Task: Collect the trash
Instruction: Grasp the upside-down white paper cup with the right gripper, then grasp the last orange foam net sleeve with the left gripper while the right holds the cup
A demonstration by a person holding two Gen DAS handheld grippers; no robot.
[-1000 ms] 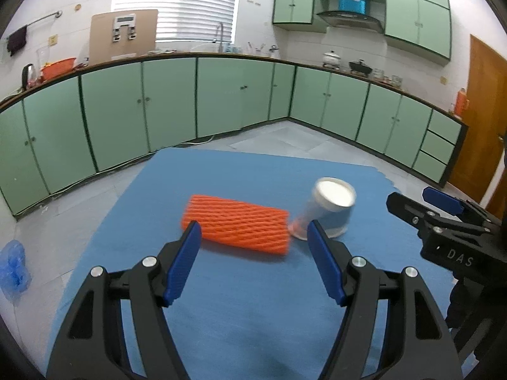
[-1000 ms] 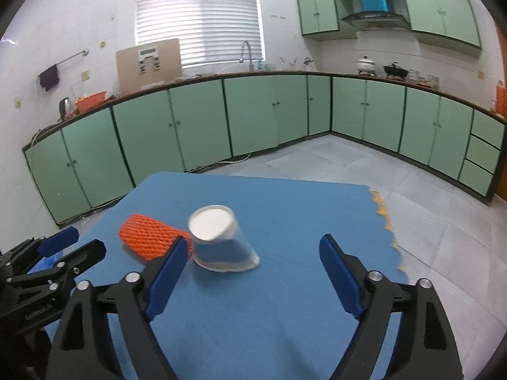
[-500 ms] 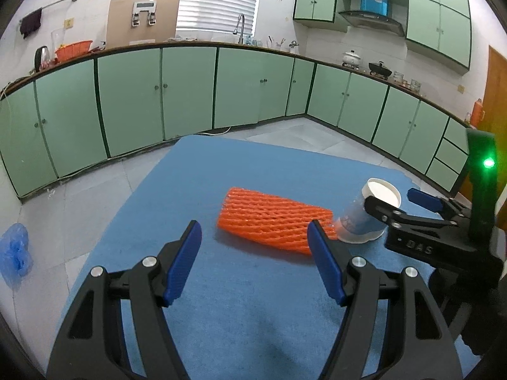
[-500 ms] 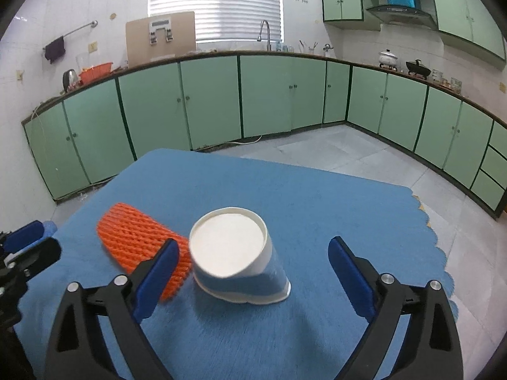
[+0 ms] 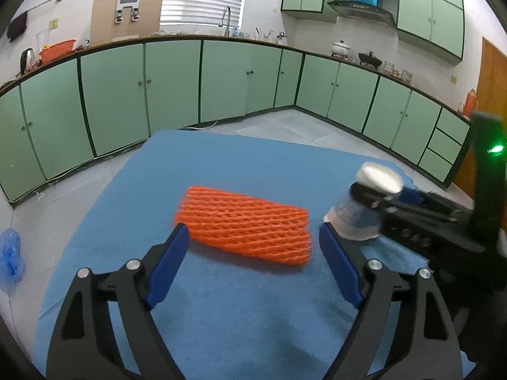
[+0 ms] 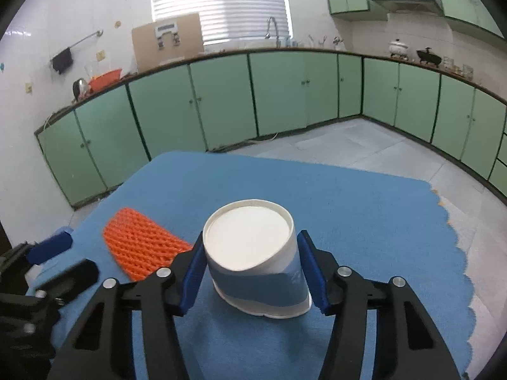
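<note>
We note the rt gripper (image 6: 252,267) set around a paper cup (image 6: 253,253) that stands upside down, slightly tilted, on the blue mat (image 6: 364,209). Its jaws have just been closing w/ the cup between them. Both blue pads sit at the cup's sides; the left one looks to be touching the wall, the right one is touching or a hair off – we can't settle firm contact from the rt wrist view. The cup's rim is down on the mat, white base facing up, blue band round the lower part.

We record the left gripper (image 5: 253,253) wide open, nothing held; its jaws have just been opening. An orange foam net sleeve (image 5: 244,221) lies flat on the mat just ahead of the fingertips, its near edge about level w/ them and betw. them, pads (image 5: 168,269) apart from it on both sides. In the left wrist view the cup (image 5: 364,212) is just to the right of the sleeve, w/ the rt gripper's black frame behind it.

Beyond the mat: grey tiled floor (image 6: 364,139), green base cabinets (image 5: 171,85) along two walls. A crumpled blue plastic bag (image 5: 11,258) lies on the floor, well apart, left of the mat.
</note>
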